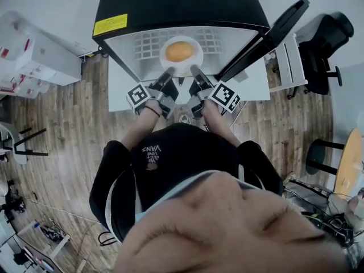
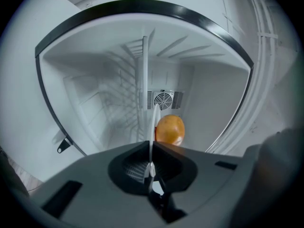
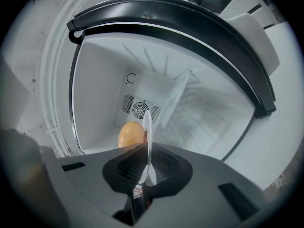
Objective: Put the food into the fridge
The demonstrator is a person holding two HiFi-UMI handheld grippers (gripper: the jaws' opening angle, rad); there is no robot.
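A round orange food lies on a white plate at the mouth of the open fridge. My left gripper is shut on the plate's near left rim, and my right gripper is shut on its near right rim. In the left gripper view the plate shows edge-on between the jaws of the left gripper, with the food just right of it. The right gripper view has the plate pinched in the right gripper, with the food to its left.
The fridge door stands open at the right. Inside are a wire shelf and a fan vent on the back wall. An office chair stands at the right and white boxes at the left.
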